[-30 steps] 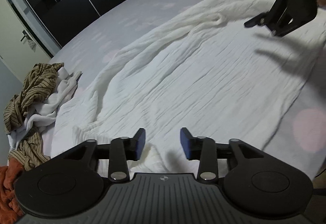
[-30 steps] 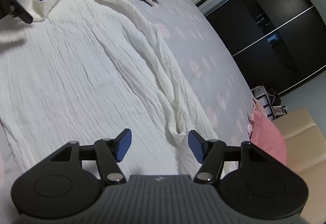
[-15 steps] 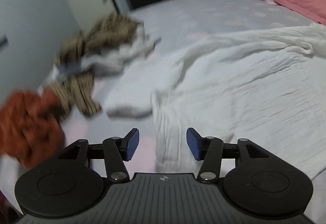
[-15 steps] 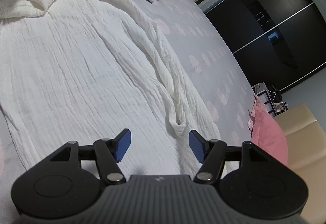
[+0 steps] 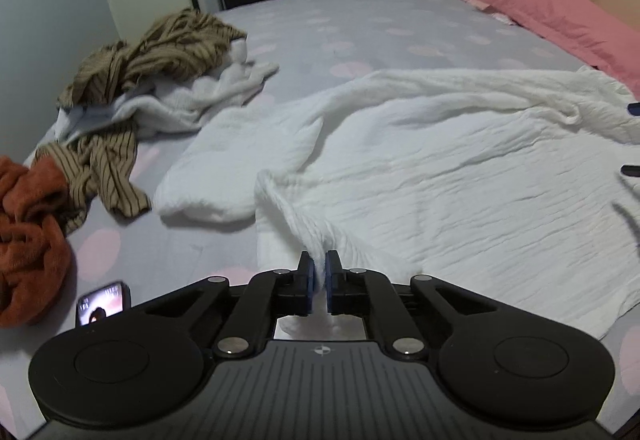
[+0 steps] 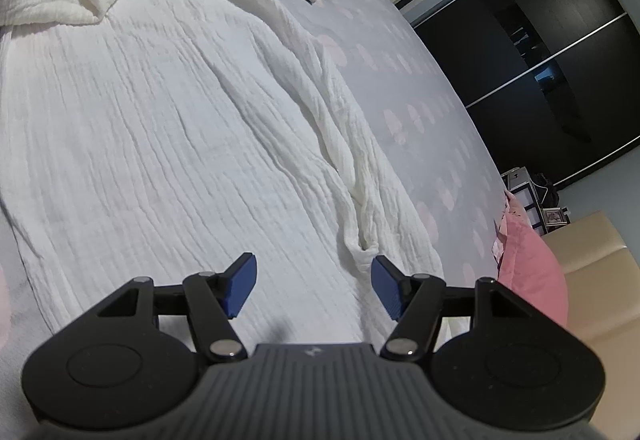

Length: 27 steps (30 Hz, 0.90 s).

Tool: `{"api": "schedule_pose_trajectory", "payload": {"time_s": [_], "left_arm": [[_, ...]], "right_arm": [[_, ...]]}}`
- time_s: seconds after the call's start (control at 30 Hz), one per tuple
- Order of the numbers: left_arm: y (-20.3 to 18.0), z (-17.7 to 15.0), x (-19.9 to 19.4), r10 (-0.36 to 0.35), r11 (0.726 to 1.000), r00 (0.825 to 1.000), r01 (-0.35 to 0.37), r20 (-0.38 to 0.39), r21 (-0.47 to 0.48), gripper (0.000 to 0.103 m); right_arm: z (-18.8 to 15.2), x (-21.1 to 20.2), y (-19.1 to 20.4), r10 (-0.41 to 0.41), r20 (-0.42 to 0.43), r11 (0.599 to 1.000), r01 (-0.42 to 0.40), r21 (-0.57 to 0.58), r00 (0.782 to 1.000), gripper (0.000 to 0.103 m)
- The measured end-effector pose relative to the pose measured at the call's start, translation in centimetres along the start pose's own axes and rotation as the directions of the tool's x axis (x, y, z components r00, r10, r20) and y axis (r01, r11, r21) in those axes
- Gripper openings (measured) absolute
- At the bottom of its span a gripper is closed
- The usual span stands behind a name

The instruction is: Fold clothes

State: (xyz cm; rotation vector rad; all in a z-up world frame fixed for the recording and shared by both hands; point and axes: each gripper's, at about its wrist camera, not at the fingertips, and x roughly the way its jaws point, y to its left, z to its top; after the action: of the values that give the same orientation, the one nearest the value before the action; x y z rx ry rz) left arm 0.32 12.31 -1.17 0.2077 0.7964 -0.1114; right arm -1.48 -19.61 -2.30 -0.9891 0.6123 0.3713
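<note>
The left gripper (image 5: 319,274), open a moment ago, now pinches the crinkled white cotton garment (image 5: 440,176); the right gripper (image 6: 313,290) stays wide open, empty, above it.

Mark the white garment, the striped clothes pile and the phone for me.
white garment (image 5: 440,176), left wrist view, flat middle.
striped clothes pile (image 5: 168,44), left wrist view, top of the heap.
phone (image 5: 104,306), left wrist view, lit screen.

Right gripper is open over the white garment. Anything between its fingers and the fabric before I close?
Nothing visible does. The right gripper hangs open directly above the white garment, bare cloth between its fingers. The left gripper already pinches a fold at the far end.
</note>
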Motion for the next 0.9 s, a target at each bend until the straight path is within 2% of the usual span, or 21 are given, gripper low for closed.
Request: {"api": "schedule_pose_trajectory", "payload": {"time_s": [0.17,0.33,0.57,0.73,0.9], "left_arm": [[0.2,0.9,-0.7,-0.007,1.000,1.000,0.007,0.016,-0.008,0.003],[1.3,2.3,-1.8,-0.020,0.999,1.000,0.020,-0.002,0.027,0.003],[6.3,5.5,-3.1,-0.016,0.996,0.998,0.021,-0.061,0.086,0.003],[10.5,6.6,-2.0,0.011,0.990,0.991,0.008,-0.136,0.137,0.003],[14.5,6.8,-0.4,0.056,0.990,0.982,-0.032,-0.182,0.134,0.003]], "right_arm": [[0.1,0.1,0.2,-0.001,-0.002,1.000,0.001,-0.014,1.000,0.067],[0.2,0.3,0.4,-0.004,-0.005,1.000,0.004,-0.029,1.000,0.067],[0.3,0.4,0.5,-0.008,-0.007,0.999,0.008,-0.031,1.000,0.067],[0.2,0.3,0.5,-0.010,-0.011,1.000,0.010,-0.028,1.000,0.067],[-0.2,0.5,0.5,-0.013,-0.028,1.000,0.012,-0.026,1.000,0.067]]}}
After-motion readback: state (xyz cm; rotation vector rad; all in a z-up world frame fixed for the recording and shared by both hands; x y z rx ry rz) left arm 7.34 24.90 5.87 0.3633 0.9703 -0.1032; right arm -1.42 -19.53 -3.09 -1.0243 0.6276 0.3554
